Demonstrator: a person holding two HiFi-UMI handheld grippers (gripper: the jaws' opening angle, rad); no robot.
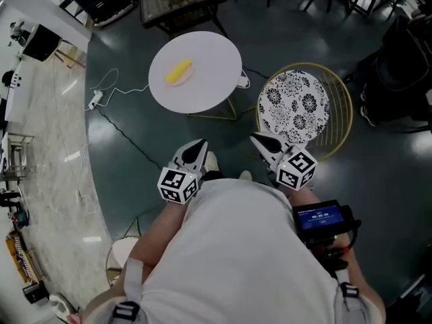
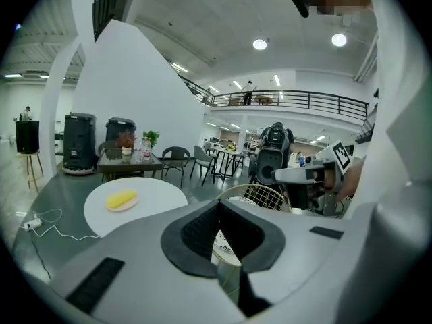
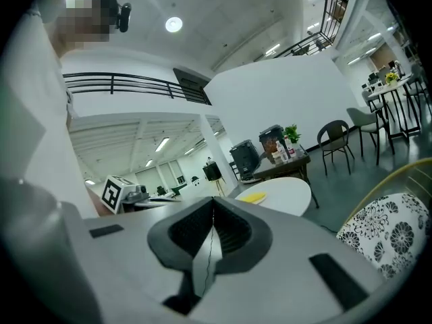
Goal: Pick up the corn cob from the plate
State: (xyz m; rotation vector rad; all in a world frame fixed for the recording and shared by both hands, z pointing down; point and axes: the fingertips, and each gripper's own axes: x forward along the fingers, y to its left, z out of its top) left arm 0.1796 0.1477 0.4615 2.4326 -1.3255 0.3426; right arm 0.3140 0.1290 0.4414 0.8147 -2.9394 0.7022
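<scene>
— At the tool end, I'm reading the left gripper [image 2: 217, 205] as clenched, tips meeting, nothing between them. The right gripper [image 3: 213, 202] is sitting clamped together too, also empty.

— Where are you holding them?

— Both are hanging close in front of my chest, side by side and pointing out toward the table. The right one is sitting just beside the patterned chair [image 1: 295, 105].

— And the corn cob?

— The corn cob [image 1: 179, 71] is lying on its plate [image 2: 121, 208] on the round white table [image 1: 209, 90], left of the tabletop's centre. It's well apart from both grippers. Nothing is touching it.

— So where are we standing on the task?

— I'm judging it as not started. No approach and no grasp are showing, and the cob is resting flat on the plate. Everything is left to do: I'm going to have to close the gap to the table, open one pair of jaws, bring them around the cob, clamp, and lift it clear of the plate.
</scene>
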